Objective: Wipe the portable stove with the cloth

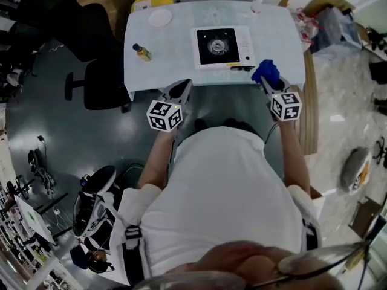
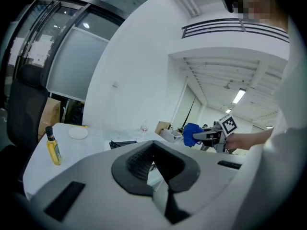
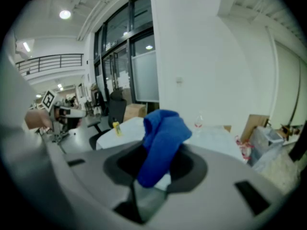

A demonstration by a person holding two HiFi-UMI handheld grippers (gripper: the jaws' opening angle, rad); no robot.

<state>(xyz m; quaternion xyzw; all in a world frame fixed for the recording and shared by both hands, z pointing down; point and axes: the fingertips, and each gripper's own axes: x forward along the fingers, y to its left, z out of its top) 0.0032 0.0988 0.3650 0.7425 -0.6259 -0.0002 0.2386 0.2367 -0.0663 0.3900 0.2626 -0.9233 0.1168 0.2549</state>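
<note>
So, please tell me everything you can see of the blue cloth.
The cloth is bright blue, soft and thick, like microfibre, bunched into a loose folded roll. The right gripper is shut on its lower end, so the rest stands up past the jaws. It is held in the air by the near right corner of the white table, just right of the portable stove. It seems to touch only the jaws.
</note>
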